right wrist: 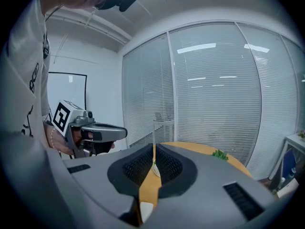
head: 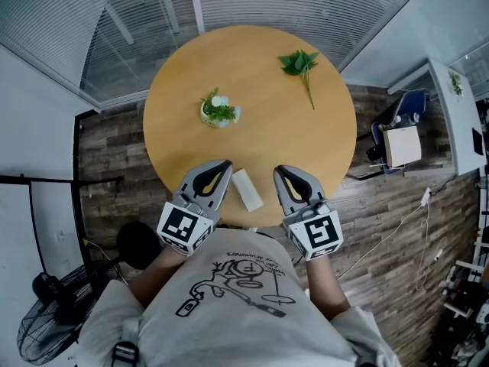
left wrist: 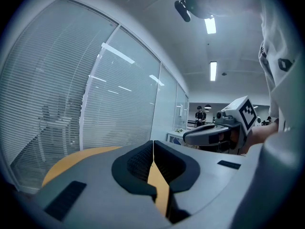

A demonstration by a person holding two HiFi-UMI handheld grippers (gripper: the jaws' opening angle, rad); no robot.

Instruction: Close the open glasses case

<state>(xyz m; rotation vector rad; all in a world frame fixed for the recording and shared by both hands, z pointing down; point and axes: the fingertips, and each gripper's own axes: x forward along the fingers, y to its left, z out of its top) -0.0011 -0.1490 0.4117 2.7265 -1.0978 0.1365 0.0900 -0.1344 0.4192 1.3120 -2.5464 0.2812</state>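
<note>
We hold the left tool (head: 223, 164) and right tool (head: 280, 170) with jaws fully together, gripping nothing, over the near edge of the tabletop (head: 252, 75). The white glasses case (head: 247, 189) lies between them, touching neither.

Tan table (head: 263, 147), wht glasses case (head: 247, 190), grn sprig (head: 301, 65), brn plank-pattern floor (head: 114, 155).

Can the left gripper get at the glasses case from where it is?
Probably yes: the left gripper sits just left of the glasses case, nothing between them, though its jaws are shut.
</note>
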